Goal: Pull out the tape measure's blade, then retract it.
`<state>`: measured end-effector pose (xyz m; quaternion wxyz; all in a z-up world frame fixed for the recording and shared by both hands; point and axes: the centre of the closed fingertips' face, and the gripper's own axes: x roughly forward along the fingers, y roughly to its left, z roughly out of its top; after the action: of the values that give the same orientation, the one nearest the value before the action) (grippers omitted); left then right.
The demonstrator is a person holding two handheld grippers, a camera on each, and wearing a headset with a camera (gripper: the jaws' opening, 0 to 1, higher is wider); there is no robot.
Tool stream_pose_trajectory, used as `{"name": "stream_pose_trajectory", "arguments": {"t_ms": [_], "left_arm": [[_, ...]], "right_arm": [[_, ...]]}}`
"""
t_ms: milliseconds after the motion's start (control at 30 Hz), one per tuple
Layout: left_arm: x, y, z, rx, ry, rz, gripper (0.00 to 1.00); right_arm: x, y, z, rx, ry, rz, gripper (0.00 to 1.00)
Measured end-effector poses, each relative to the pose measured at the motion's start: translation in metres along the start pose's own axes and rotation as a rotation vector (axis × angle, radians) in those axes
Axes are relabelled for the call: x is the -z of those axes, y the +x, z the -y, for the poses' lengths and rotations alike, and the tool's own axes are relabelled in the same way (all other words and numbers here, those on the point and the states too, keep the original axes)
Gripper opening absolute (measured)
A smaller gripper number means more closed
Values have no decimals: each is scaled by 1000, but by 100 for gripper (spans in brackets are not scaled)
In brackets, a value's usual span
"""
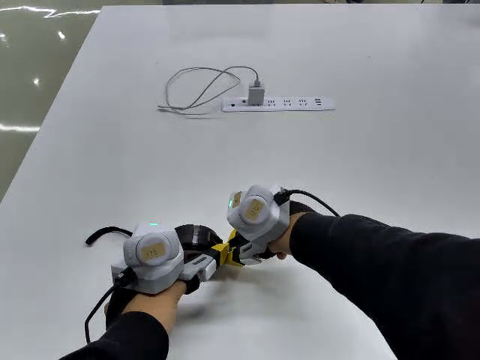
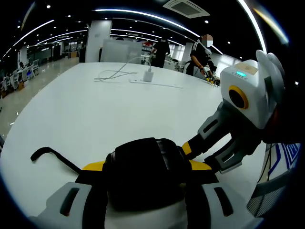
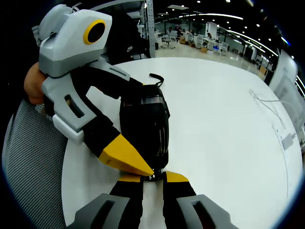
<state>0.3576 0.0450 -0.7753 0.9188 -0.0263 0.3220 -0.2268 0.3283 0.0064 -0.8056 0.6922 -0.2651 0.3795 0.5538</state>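
Your left gripper (image 2: 145, 164) clamps tape measure (image 3: 143, 124); right gripper (image 3: 153, 178) pinches blade tip (image 3: 157, 176), jaws nearly closed. Pull-out starting: draw right gripper straight away.

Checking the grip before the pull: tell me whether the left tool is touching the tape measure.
Touching. In the left gripper view, the left tool has its two jaws pressed against opposite sides of the black tape measure, with no gap.
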Motion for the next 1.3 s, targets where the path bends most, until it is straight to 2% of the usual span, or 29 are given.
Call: {"name": "stream_pose_trajectory", "arguments": {"t_ms": [267, 367, 633, 933, 1100, 1300], "left_arm": [[-1, 0, 0, -2, 21, 8, 63], [-4, -2, 2, 0, 58, 21, 62], [-7, -4, 2, 8, 55, 24, 61], [-15, -10, -1, 32, 63, 51, 62], [-16, -14, -4, 66, 75, 47, 64], [-11, -16, -10, 85, 95, 26, 68]], "right_arm": [[0, 0, 0, 5, -4, -3, 12], [0, -1, -2, 2, -18, -2, 12], [0, -3, -2, 2, -1, 6, 13], [1, -7, -5, 11, -2, 6, 16], [0, -12, -4, 24, 3, 18, 19], [2, -18, -1, 44, 47, 40, 22]]}}
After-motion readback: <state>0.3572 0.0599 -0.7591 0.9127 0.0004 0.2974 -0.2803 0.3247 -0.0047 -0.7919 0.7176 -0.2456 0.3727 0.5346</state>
